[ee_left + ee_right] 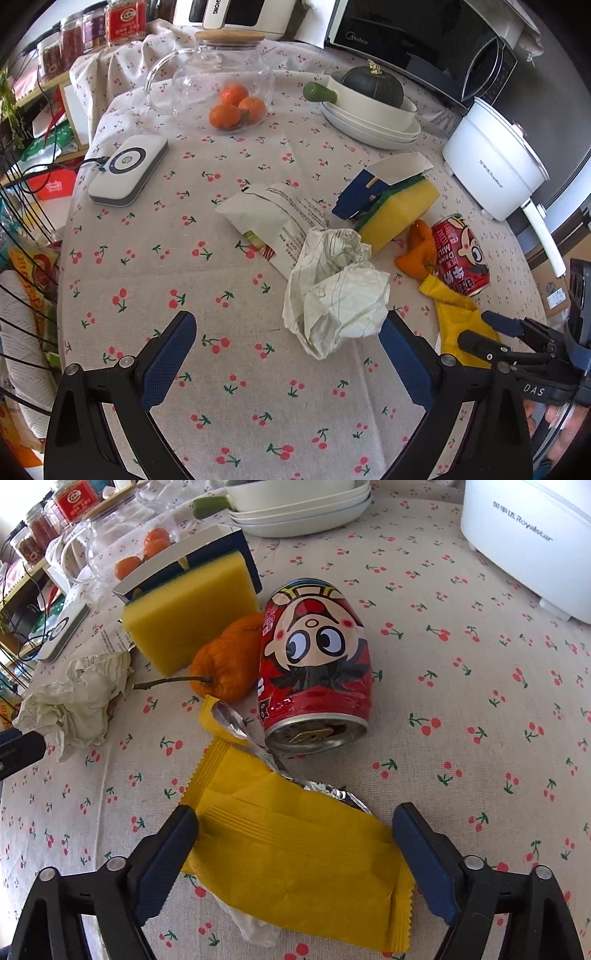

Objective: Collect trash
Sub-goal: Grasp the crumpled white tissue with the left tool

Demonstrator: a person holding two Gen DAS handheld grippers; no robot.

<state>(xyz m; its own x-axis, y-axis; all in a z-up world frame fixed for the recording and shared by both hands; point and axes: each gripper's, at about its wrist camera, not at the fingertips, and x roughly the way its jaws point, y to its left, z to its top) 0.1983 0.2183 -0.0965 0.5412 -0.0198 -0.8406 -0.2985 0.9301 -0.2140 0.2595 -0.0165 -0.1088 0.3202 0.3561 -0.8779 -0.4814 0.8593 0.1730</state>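
A crumpled white paper [336, 291] lies on the cherry-print tablecloth [166, 266], just ahead of my open left gripper [288, 325] and close to its right finger. My right gripper [293, 818] stands open astride a torn yellow wrapper [295, 849], which lies flat between the pads; the left pad is at its edge. Beyond the wrapper lie a red drink can [314, 657] on its side, an orange peel [225, 664], a yellow sponge [192, 616] and a printed white packet [273, 218]. The left wrist view shows the right gripper [476, 326] over the wrapper [454, 306].
A glass teapot [221, 81] holding tangerines, stacked white dishes [369, 122] with a green squash, a white electric pot [495, 166] and a microwave [424, 40] stand at the back. A white device [125, 173] sits far left, by the table's edge and a wire rack [22, 258].
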